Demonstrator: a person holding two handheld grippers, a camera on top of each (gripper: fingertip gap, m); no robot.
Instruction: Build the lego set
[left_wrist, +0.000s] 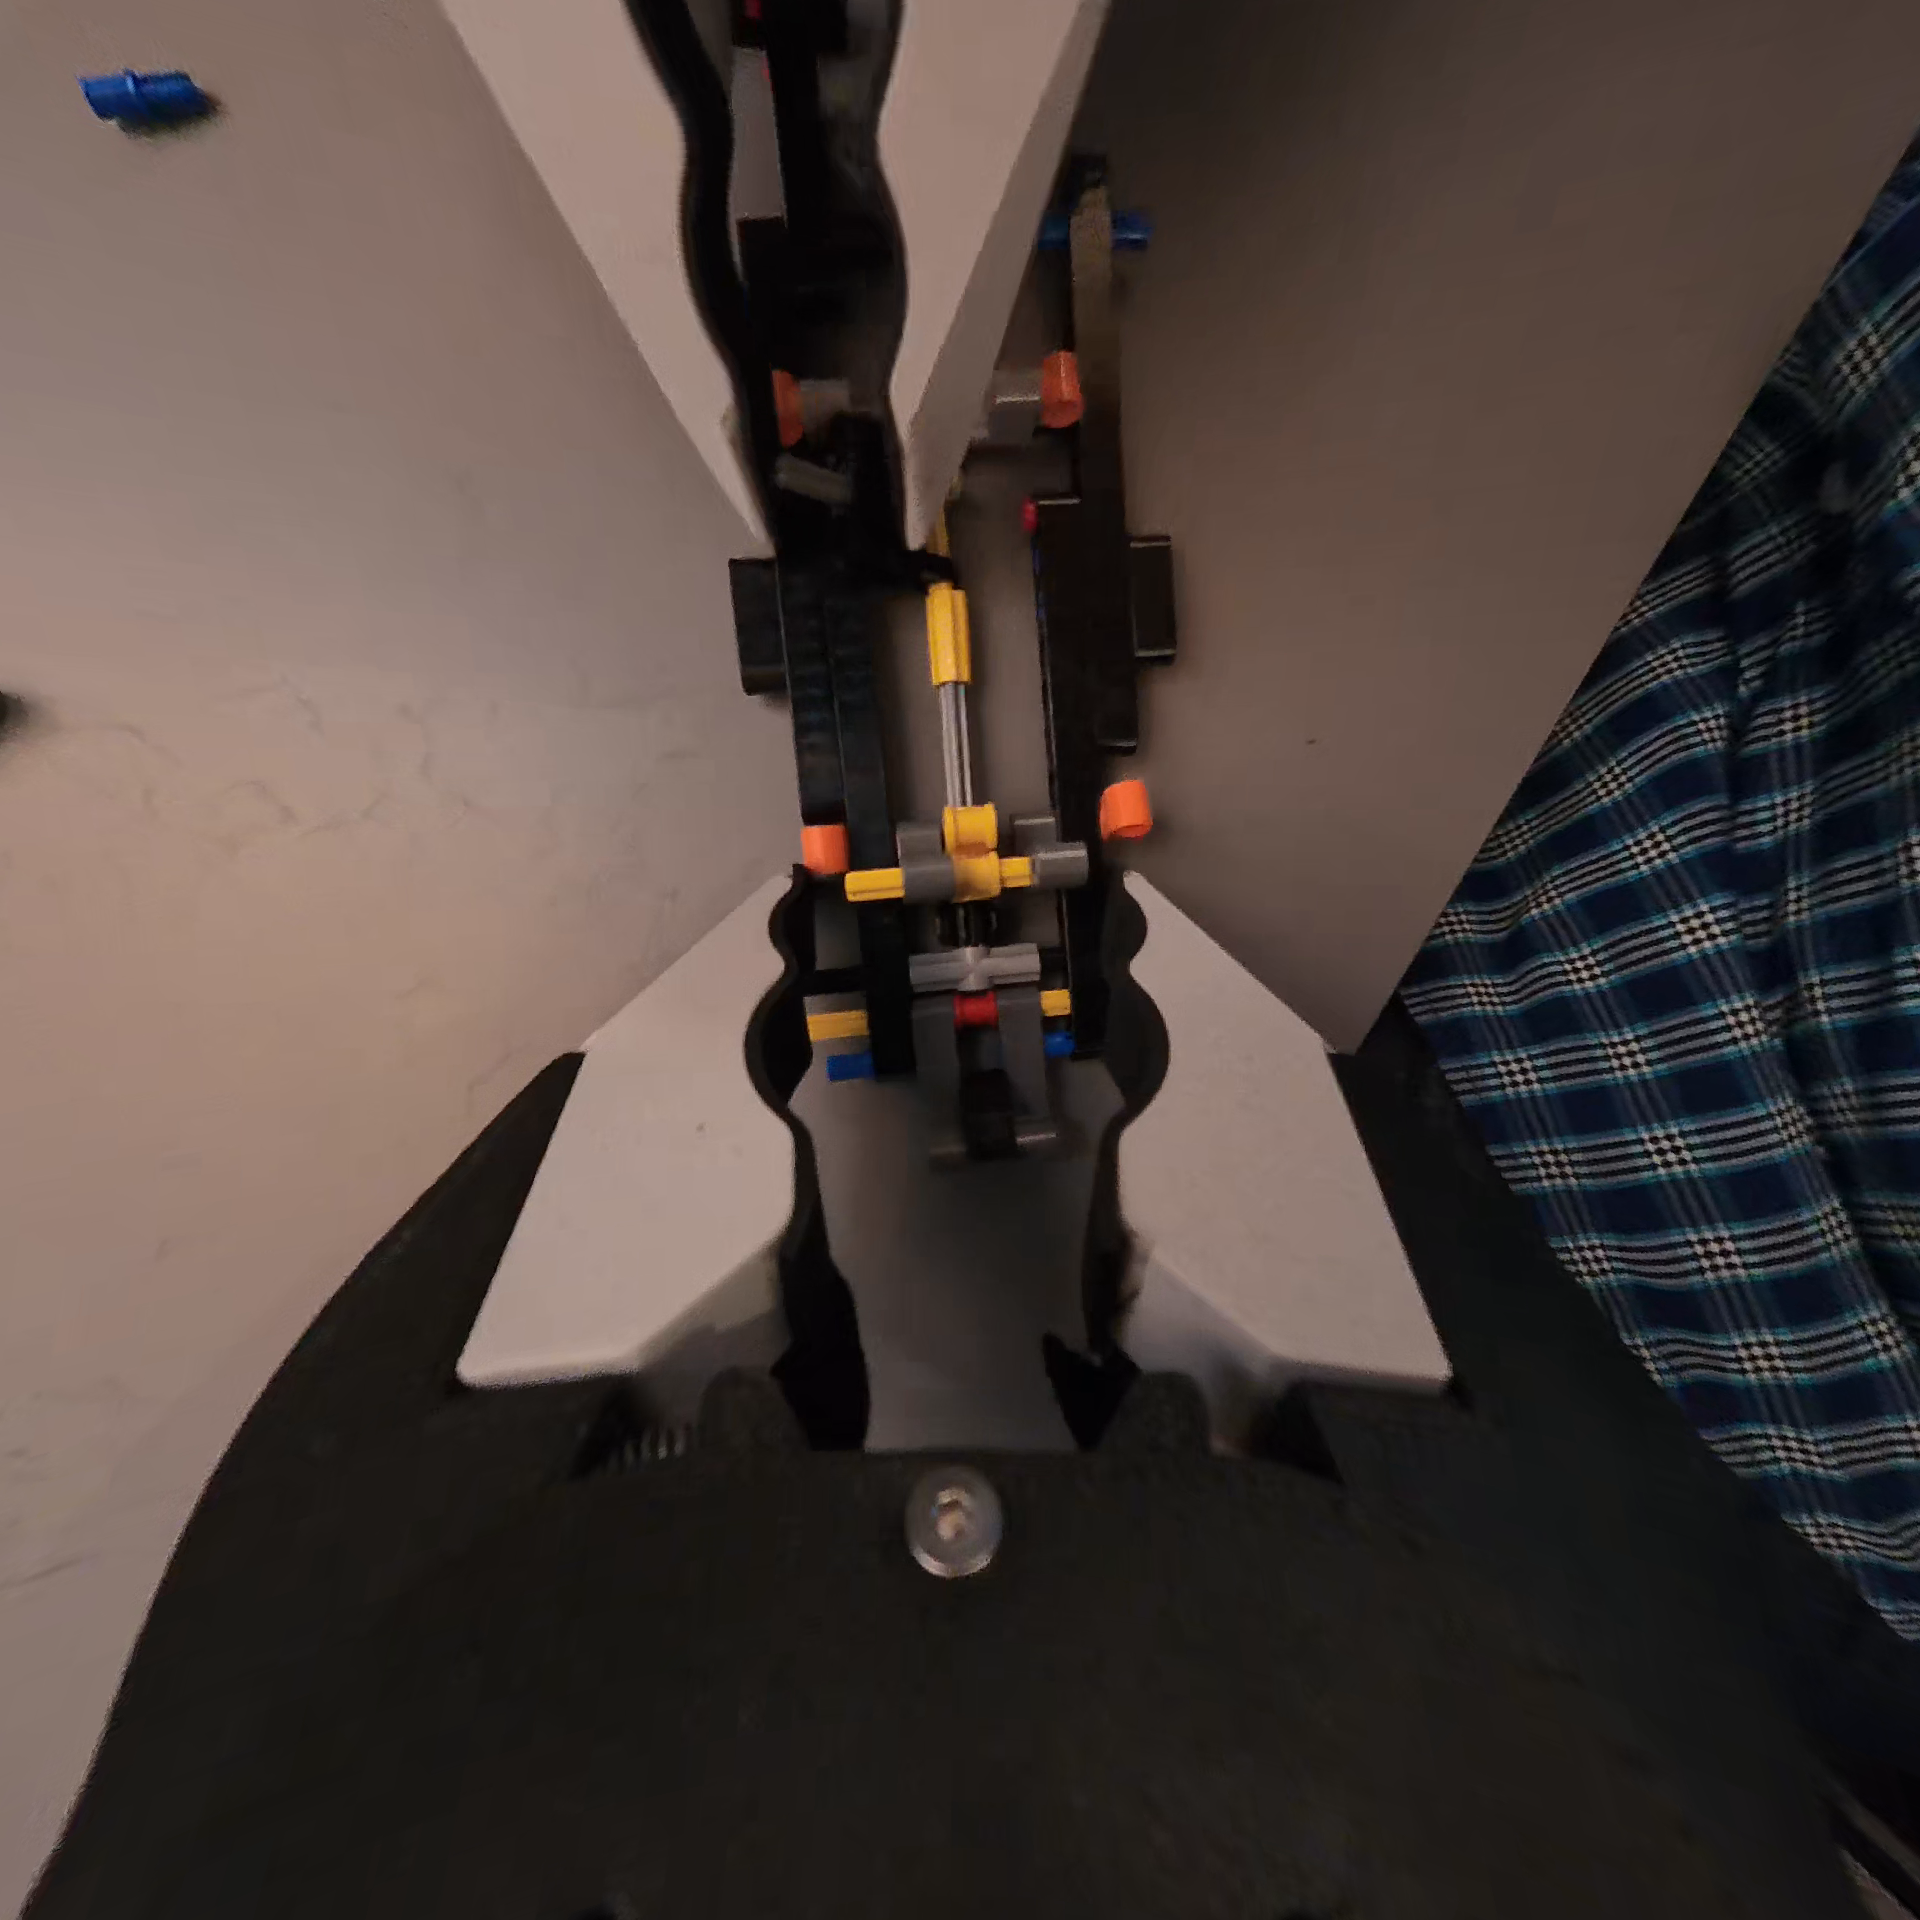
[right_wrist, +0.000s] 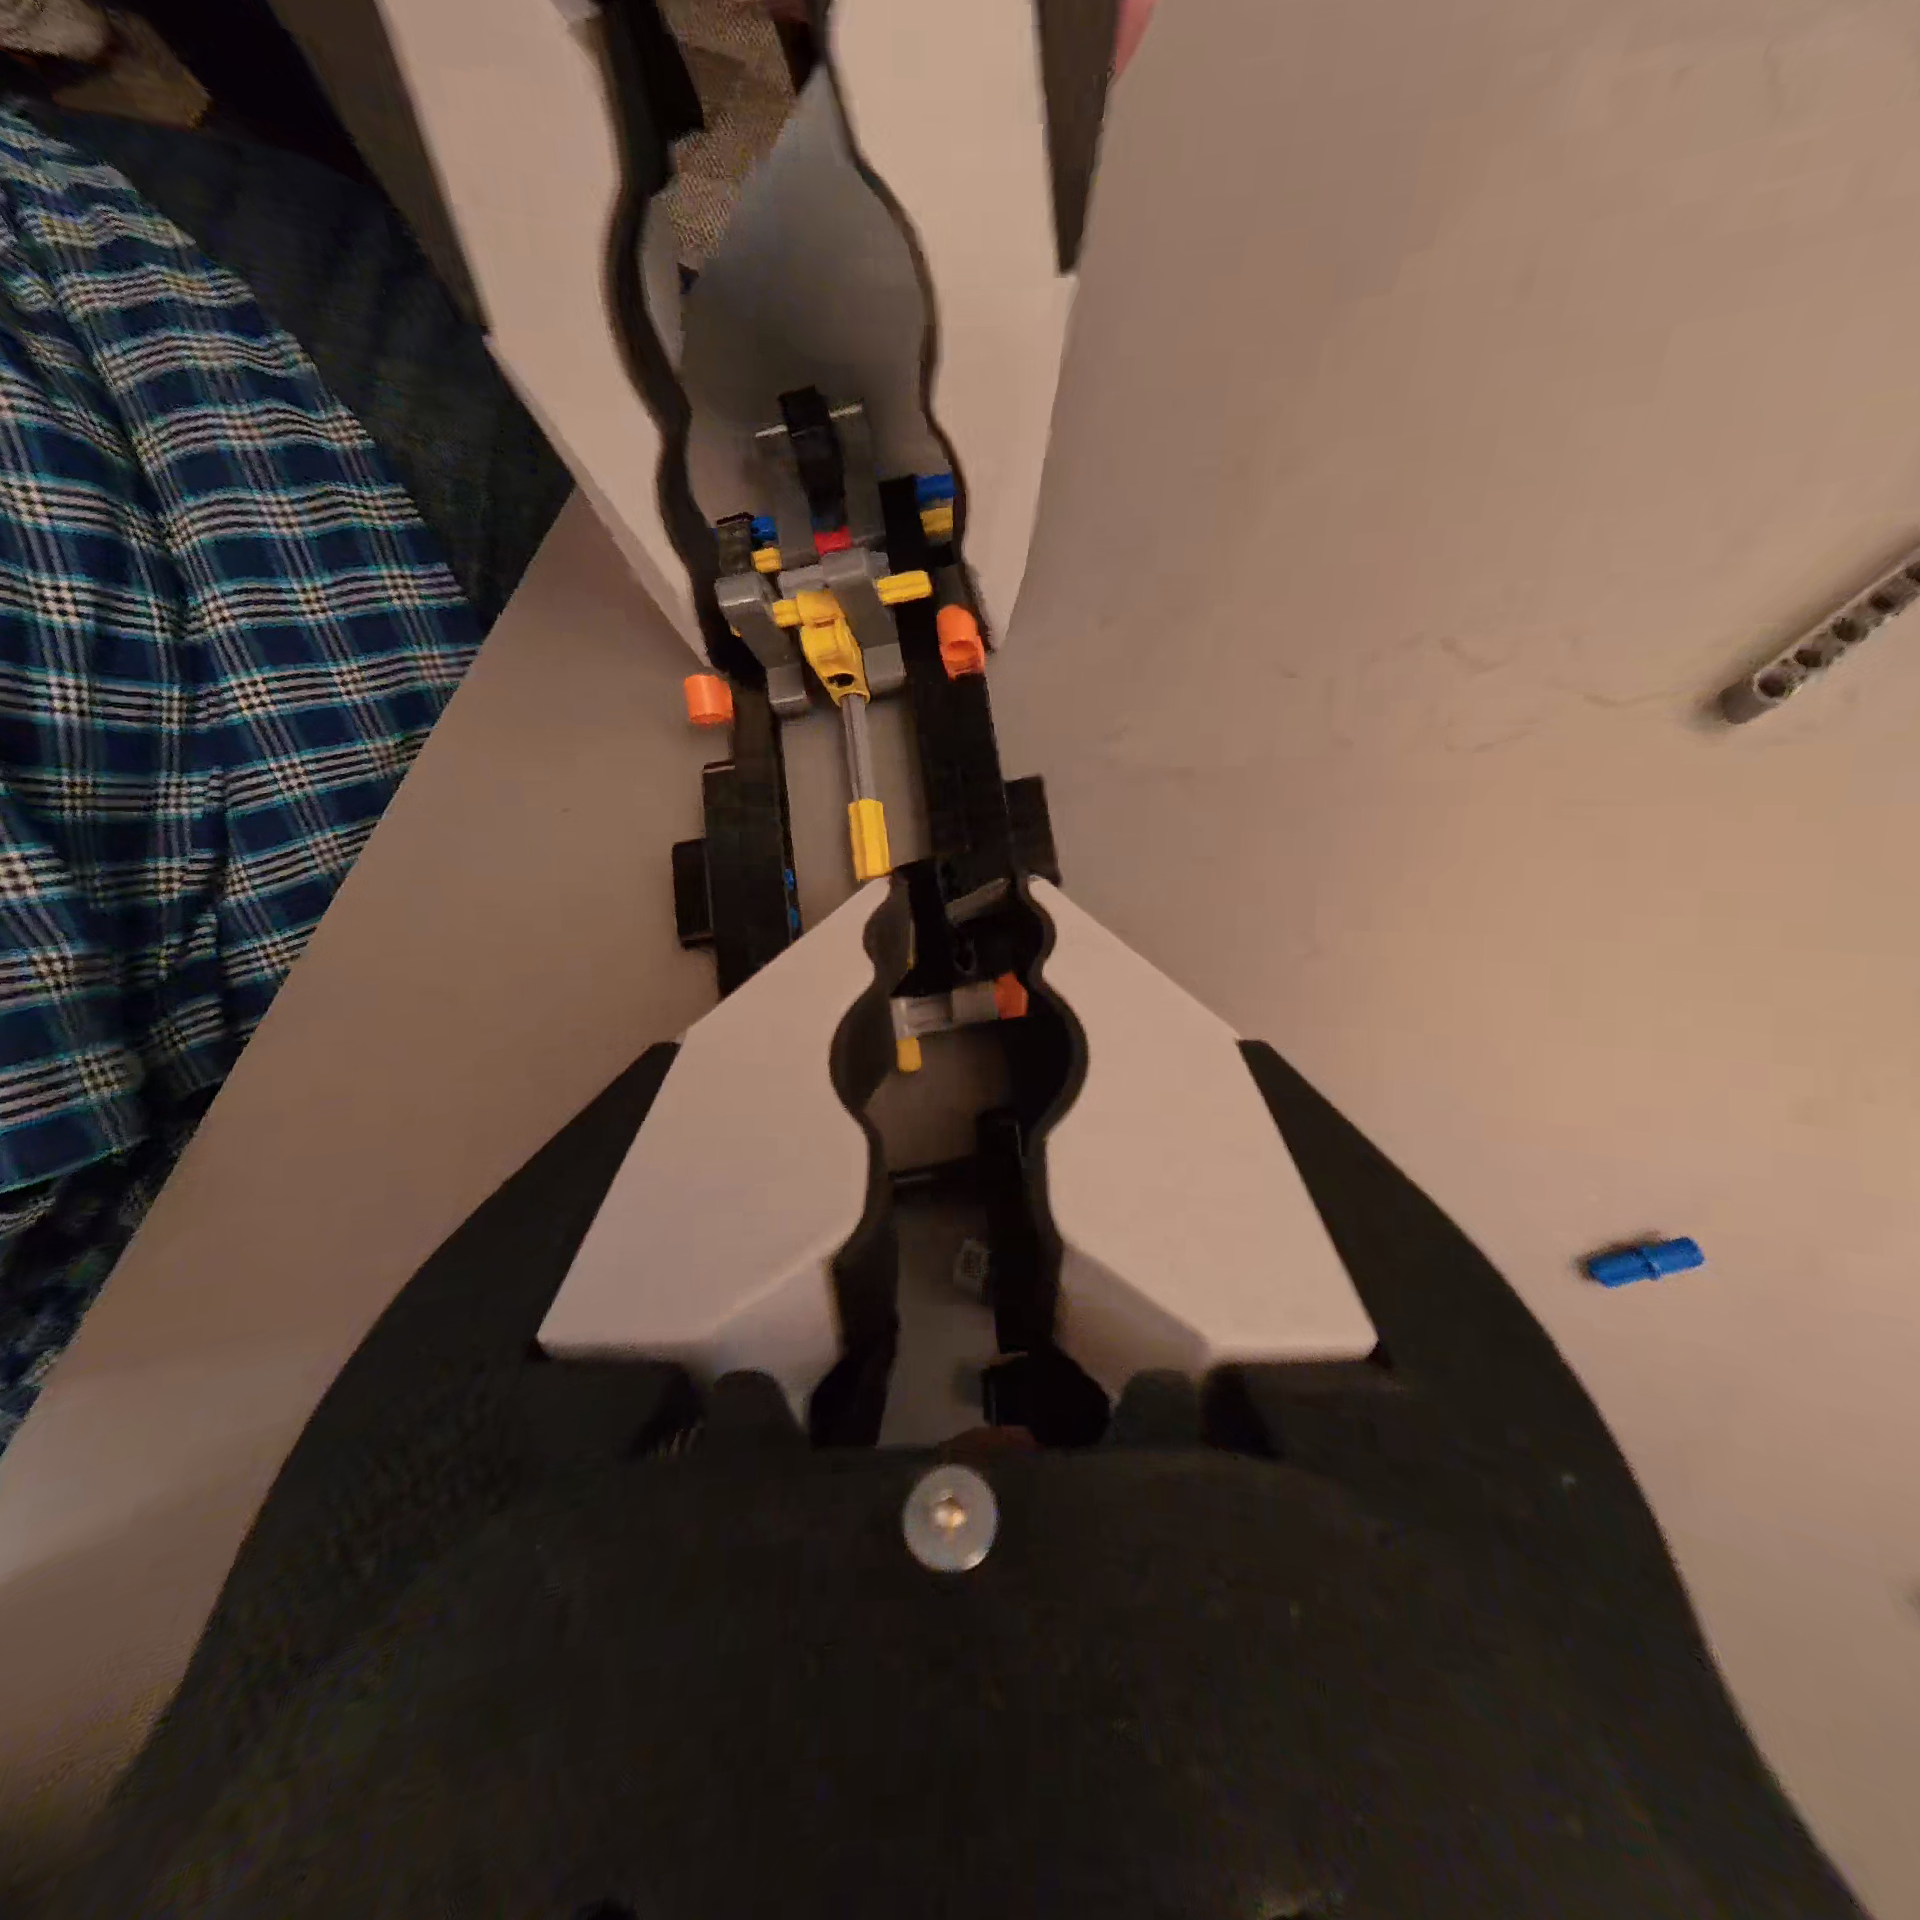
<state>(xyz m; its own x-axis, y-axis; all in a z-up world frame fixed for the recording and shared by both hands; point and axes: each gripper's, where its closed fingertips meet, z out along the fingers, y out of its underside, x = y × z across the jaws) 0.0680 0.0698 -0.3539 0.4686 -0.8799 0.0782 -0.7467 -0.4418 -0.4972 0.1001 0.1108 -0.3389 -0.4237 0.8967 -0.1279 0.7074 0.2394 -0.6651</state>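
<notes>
Two tongs facing tip to tip, left tongs and right tongs each clenched on lego assembly.

Pale tabletop with loose blue pin, grey holed beam.

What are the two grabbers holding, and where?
Both hold the long black Lego frame: the left gripper clamps one end, the right gripper the opposite end.
</notes>
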